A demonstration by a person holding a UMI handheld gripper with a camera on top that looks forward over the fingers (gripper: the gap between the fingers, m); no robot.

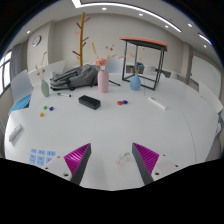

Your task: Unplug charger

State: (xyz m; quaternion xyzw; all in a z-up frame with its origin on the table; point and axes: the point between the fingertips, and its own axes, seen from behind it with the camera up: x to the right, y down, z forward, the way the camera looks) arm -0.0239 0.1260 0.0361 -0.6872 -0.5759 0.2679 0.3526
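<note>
Hand-held gripper [112, 160] wide open, empty, above white worktop [150, 125]; presumed charger, black block [88, 100] just beside pink bottle [103, 78], lies well beyond fingers; risk: misidentified target, cable unseen.

White table [150, 125]; pink vase [103, 80]; black box [88, 101]; magenta pads [77, 156].

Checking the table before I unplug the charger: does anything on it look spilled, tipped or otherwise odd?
Nothing stands out. The white table holds a black box, a pink bottle standing upright and a few small coloured bits, all too small to judge closely. The gripper is open over bare tabletop, holding nothing.
</note>
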